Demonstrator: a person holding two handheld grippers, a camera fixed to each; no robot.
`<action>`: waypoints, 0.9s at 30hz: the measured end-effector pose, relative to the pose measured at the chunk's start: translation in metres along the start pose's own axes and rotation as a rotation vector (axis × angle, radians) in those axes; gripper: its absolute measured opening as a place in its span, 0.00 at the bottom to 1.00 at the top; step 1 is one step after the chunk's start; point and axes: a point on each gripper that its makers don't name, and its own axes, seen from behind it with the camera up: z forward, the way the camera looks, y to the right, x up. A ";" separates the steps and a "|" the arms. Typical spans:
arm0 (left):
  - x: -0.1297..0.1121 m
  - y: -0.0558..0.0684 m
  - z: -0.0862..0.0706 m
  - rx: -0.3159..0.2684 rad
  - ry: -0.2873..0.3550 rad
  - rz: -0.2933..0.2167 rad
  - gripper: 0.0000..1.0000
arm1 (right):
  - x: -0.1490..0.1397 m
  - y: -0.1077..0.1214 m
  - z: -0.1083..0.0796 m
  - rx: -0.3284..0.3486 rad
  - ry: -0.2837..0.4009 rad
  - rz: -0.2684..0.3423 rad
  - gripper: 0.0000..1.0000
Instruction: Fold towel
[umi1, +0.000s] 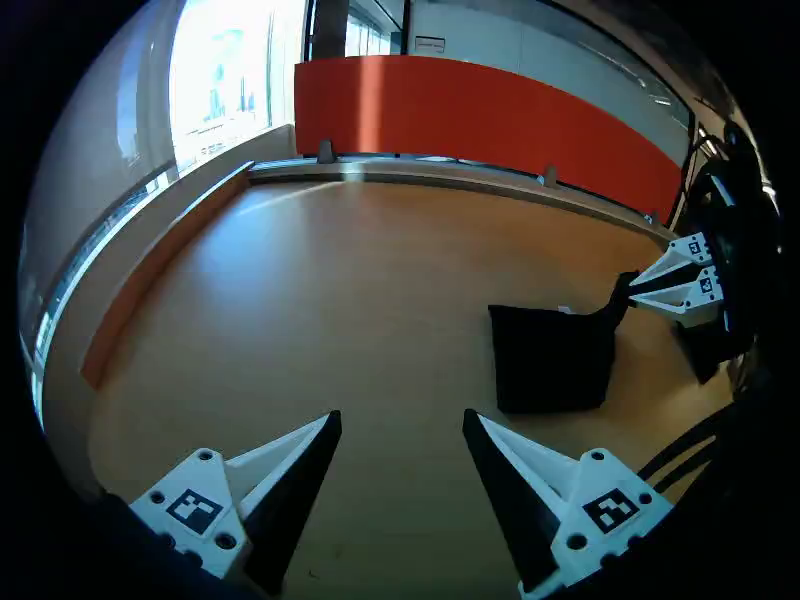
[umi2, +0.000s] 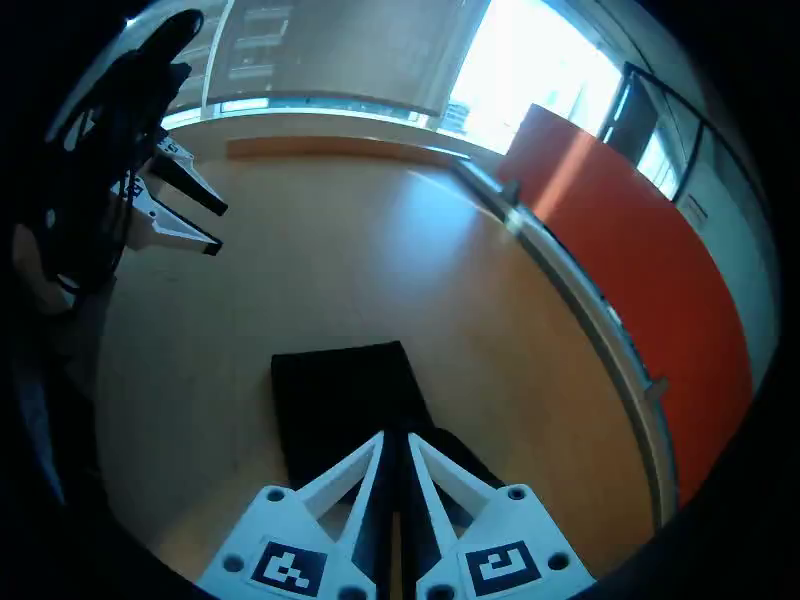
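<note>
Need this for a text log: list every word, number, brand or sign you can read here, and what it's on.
No text can be read.
White sign on the far wall: too small to read.
Square markers on the left gripper and the right gripper: patterns, not words.
On the black towel: no label visible.
</note>
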 end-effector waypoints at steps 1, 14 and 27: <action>-0.001 0.000 -0.001 0.001 0.000 -0.003 0.90 | 0.003 -0.004 0.004 0.010 0.000 -0.009 0.02; -0.013 -0.005 -0.011 0.012 0.001 -0.072 0.90 | 0.023 -0.076 0.073 0.154 -0.014 -0.017 0.02; -0.024 -0.015 -0.013 0.020 -0.015 -0.095 0.90 | 0.007 -0.085 0.083 0.167 -0.045 0.068 0.36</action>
